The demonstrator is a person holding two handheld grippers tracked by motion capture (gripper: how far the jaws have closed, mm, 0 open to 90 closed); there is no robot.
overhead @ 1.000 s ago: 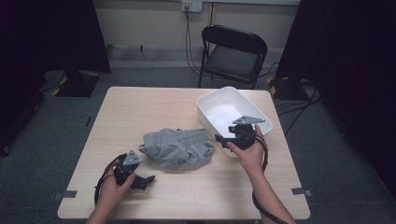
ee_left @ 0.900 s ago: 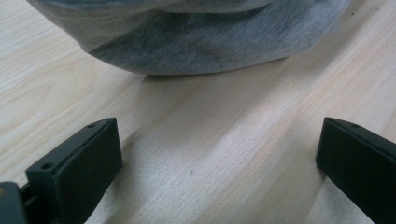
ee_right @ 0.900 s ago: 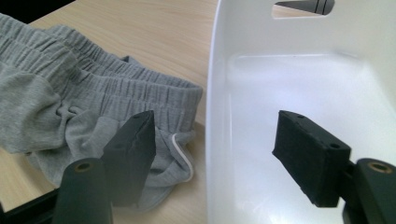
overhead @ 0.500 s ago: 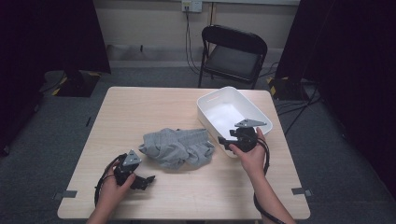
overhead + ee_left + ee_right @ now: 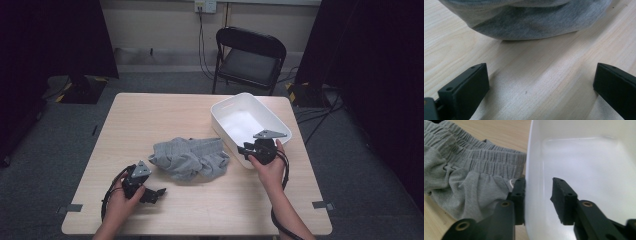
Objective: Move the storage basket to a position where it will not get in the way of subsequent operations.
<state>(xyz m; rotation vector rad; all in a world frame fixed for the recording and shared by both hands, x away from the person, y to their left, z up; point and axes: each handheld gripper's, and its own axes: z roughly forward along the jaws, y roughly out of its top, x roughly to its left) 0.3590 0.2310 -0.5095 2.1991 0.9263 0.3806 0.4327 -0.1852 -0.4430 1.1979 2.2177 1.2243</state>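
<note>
A crumpled grey garment [image 5: 190, 157] [image 5: 469, 175] [image 5: 524, 17] lies in the middle of the table. A white plastic bin [image 5: 227, 137] [image 5: 534, 157] stands to its right, with nothing in it. My right gripper [image 5: 245, 150] [image 5: 539, 195] straddles the bin's near-left wall. One of its fingers [image 5: 519, 195] lies against the outside of the wall; the other stands inside the bin with a gap to it. Its jaws have just been closing around that wall. My left gripper [image 5: 155, 194] [image 5: 541, 85] rests open on the table just short of the garment, nothing between its jaws.
The wooden table [image 5: 150, 120] has bare room behind and in front of the garment. A black folding chair [image 5: 250, 55] stands beyond the far edge. Cables trail from both grippers over the table's near edge.
The right hand has shifted slightly at the bin's near wall. The left hand and the garment have stayed put.
</note>
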